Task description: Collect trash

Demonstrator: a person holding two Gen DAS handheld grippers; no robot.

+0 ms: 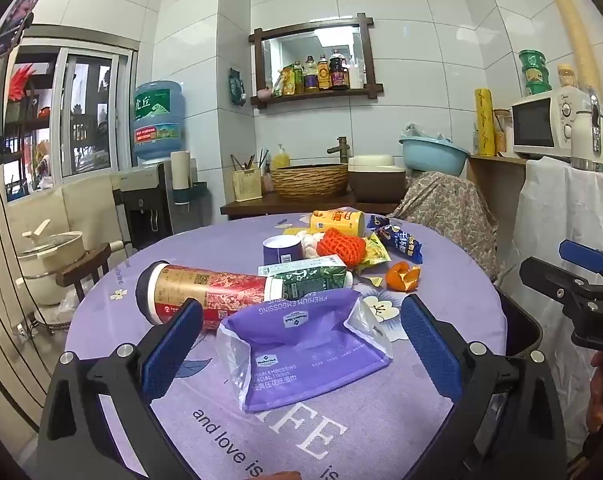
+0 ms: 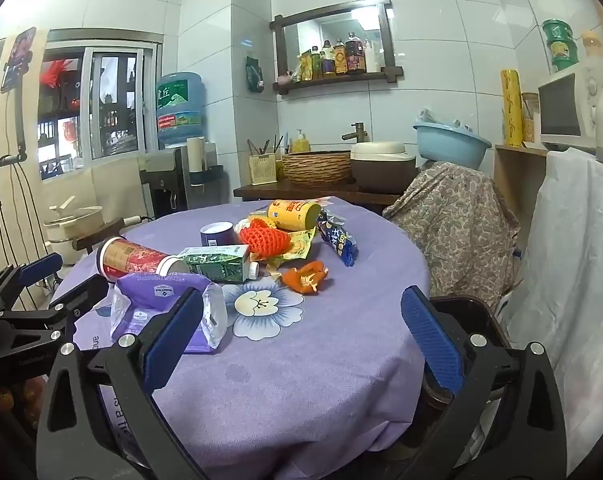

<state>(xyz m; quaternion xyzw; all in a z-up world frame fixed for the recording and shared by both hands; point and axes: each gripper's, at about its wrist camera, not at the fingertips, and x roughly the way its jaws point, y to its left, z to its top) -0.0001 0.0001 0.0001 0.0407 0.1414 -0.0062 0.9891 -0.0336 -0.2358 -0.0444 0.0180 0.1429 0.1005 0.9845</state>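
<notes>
**Loose, light trash on a slippery cloth, both claws wide and empty**

The left claw [image 1: 301, 344] hangs with its jaws spread wide over the purple tissue wrapper [image 1: 301, 344], holding nothing; the right claw [image 2: 301, 344] is equally wide and empty over bare cloth at the near right of the surface [image 2: 341, 360]. The trash lies in a cluster from near left to the far middle; a dark bin [image 2: 465, 320] stands just off the near right edge.

The wrapper is thin, crinkly film with clear ends; a pinch could likely slide off it, or snag the soft woven cloth beneath and drag the whole pile. The red paper cup [image 1: 205, 292] and the yellow can [image 1: 337, 222] are smooth cylinders on their sides; a nudge may roll them off the edge. The green carton [image 1: 313, 276] is boxy and rigid, touching the cup, so lifting either one could disturb the other. The orange foam net [image 1: 341, 246] is springy mesh; the orange peel [image 1: 401, 276] is curled and limp; the blue snack wrapper [image 1: 401, 242] is glossy foil, prone to slipping.
</notes>
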